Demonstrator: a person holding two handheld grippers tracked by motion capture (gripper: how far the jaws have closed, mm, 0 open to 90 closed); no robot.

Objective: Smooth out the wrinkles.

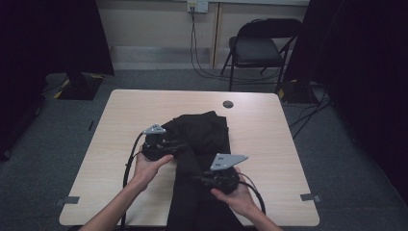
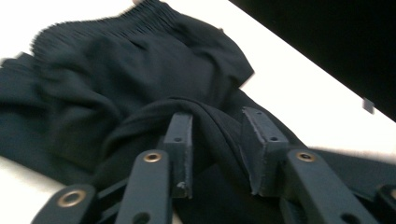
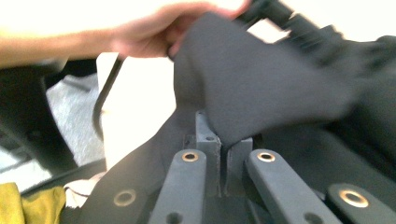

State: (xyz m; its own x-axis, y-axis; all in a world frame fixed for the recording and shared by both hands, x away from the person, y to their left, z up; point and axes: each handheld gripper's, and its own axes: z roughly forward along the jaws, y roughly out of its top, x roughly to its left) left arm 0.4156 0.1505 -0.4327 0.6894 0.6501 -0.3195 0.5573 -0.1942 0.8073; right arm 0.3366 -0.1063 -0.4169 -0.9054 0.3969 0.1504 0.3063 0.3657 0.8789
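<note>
The black pants (image 1: 199, 144) lie in the middle of the tabletop (image 1: 269, 144), with one long leg hanging down over the near edge. It looks like the pants are being folded.

The right tongs (image 3: 223, 140) are pinched tight on a fold of the pants, and the cloth lifts up from them like a little tent. The left tongs (image 2: 215, 140) are apart, with a roll of cloth sitting between the two sides but not squeezed. The left hand (image 1: 149, 166) holds them just beside the pants' left edge.

To do this well, the left tongs should close on that roll first, so both sides have a good hold. Then lift both together, evenly and slowly. Keep the cloth flat between them so it does not bunch or slip out.
</note>
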